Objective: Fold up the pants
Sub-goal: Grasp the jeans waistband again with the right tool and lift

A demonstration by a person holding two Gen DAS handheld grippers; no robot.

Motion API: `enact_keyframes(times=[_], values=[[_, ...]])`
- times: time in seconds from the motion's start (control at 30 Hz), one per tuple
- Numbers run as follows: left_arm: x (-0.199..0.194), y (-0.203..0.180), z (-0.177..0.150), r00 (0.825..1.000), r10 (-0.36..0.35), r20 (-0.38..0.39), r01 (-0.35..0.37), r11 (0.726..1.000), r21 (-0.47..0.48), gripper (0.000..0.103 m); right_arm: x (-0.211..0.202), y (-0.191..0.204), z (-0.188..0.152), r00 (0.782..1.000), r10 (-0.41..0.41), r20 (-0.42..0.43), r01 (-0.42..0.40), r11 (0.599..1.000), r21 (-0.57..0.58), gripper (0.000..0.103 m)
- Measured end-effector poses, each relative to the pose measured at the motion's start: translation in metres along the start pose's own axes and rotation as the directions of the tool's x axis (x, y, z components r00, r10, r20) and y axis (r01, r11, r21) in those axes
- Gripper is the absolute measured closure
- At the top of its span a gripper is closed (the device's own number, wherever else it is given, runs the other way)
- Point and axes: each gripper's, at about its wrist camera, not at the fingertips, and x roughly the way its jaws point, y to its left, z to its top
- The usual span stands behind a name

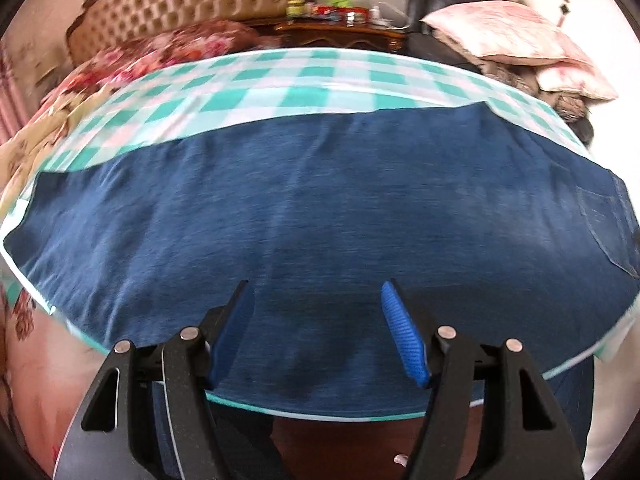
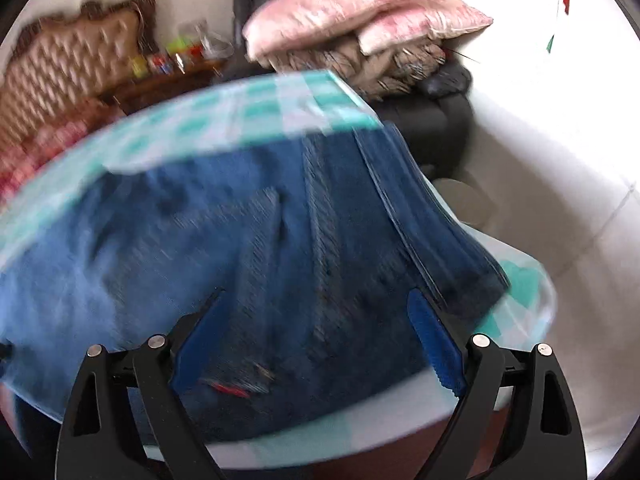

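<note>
- I see the blue jeans (image 1: 320, 200) spread flat across the surface with its teal-checked cloth (image 1: 280, 80), waistband end (image 2: 420, 216) to the right.
- My left gripper (image 1: 318, 300) hovers over the denim near the front edge, fingers apart, nothing between them.
- My right gripper (image 2: 316, 312) hangs over the jeans' seam, fingers (image 2: 434, 340) spread wide, empty.

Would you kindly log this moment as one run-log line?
stage: pre-grasp | pants: flat on checked cloth | left gripper: open above pants | right gripper: open above pants
</note>
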Motion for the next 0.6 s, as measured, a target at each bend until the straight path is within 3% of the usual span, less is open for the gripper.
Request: enact_keyframes(times=[0.13, 0.2, 0.4, 0.47, 0.6], values=[[0.002, 0.006, -0.003, 1.0, 0.018, -0.007, -0.019, 1.0, -0.014, 0.037, 0.011, -0.002, 0.028, 1.0, 0.031, 0.0, -0.031, 0.999, 0.044, 0.017], [0.002, 0.007, -0.004, 1.0, 0.021, -0.006, -0.021, 1.0, -0.013, 0.037, 0.022, 0.008, 0.043, 0.999, 0.033, -0.015, -0.033, 0.999, 0.013, 0.017], [0.001, 0.011, -0.004, 0.999, 0.036, -0.006, -0.036, 0.999, -0.011, 0.036, 0.063, 0.056, 0.073, 0.998, -0.052, -0.027, 0.049, 0.991, -0.126, 0.019], [-0.001, 0.014, -0.004, 0.999, 0.047, -0.006, -0.047, 0.999, -0.02, 0.036, 0.089, 0.057, 0.075, 0.991, -0.101, -0.092, 0.088, 0.987, -0.131, 0.013], [-0.003, 0.021, -0.005, 0.998, 0.063, -0.002, -0.063, 0.997, -0.04, 0.037, 0.091, 0.058, 0.069, 0.989, -0.126, -0.08, 0.111, 0.979, -0.169, 0.013]])
